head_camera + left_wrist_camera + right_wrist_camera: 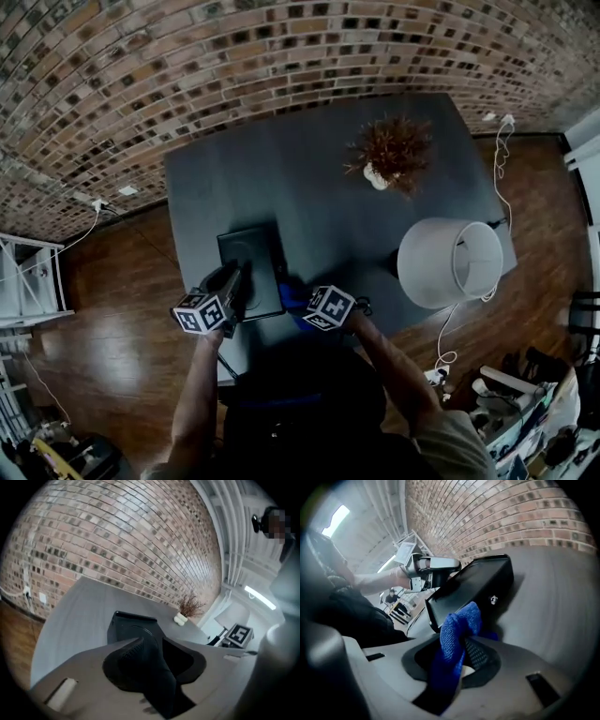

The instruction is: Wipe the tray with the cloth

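A black tray lies on the dark grey table, just ahead of both grippers. My right gripper is shut on a blue cloth, which bunches up between its pads; the cloth's tip rests against the tray's near side. In the head view the cloth shows at the tray's right front corner. My left gripper stands open at the tray's left front corner, a dark gap beside its textured pad. The tray sits just past its tips. Whether the tips touch the rim is hidden.
A dried plant in a white pot stands at the table's far right. A lamp with a white shade stands at the right edge, its cable trailing to the wooden floor. A brick wall runs behind the table. A white shelf stands at the left.
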### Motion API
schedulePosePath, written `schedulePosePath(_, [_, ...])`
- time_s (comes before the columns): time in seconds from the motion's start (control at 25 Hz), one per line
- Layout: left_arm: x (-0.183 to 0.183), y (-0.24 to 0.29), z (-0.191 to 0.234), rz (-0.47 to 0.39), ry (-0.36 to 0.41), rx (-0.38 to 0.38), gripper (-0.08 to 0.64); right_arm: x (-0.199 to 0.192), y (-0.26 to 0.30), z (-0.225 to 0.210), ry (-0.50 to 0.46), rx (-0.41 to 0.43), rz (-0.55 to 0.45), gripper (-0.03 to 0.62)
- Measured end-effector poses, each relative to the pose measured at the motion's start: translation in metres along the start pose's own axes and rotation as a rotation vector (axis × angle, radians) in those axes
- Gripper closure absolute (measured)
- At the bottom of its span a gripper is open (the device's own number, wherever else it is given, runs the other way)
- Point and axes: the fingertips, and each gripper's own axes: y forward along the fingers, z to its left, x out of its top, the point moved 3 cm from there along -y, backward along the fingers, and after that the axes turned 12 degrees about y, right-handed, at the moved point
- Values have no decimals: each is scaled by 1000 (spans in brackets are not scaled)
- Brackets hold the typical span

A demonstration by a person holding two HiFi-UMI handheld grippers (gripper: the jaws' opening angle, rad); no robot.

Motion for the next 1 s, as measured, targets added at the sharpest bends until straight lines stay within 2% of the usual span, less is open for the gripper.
schedulePosePath(0.08, [-4,-5,-9,8,56,32,443,9,-9,-9,-84,-96,44,491])
schedulePosePath(0.24, [-13,0,-26,78,198,25,443,87,-39,-64,-214,-363,-96,489])
schedulePosePath(0.32, [-17,1,-27,111,225,24,443,129,-34,-97,-268,-486,-135,488])
schedulePosePath(0.36, [-17,1,-27,117,215,26,438,142,-26,-109,-287,-517,-127,488])
schedulePosePath(0.44, [-17,2,-26,115,186,26,436,151,-6,-114,-368,-508,-57,488])
schedulePosePath(0.48, [-16,3,-26,112,176,25,436,144,3,-106,-447,-488,6,488])
schedulePosePath(0.64, [-15,4,-24,134,181,45,436,81,8,-53,-939,-430,307,485])
schedulePosePath(0.68, [-15,4,-23,143,193,54,436,75,4,-49,-972,-410,323,485])
schedulePosePath(0.72, [-15,5,-23,151,202,63,436,80,-2,-54,-928,-400,298,486])
schedulePosePath(0.76, [-16,6,-24,160,210,72,436,93,-9,-66,-840,-420,241,486])
schedulePosePath(0.84, [-20,8,-26,179,234,86,439,130,-21,-102,-662,-533,96,485])
schedulePosePath(0.88, [-22,9,-28,190,251,93,439,146,-22,-115,-603,-576,36,485])
schedulePosePath(0.96, [-24,9,-30,204,279,105,438,159,-13,-111,-578,-570,7,483])
schedulePosePath(1.0, [-23,9,-30,208,285,111,438,153,-8,-99,-615,-543,54,483])
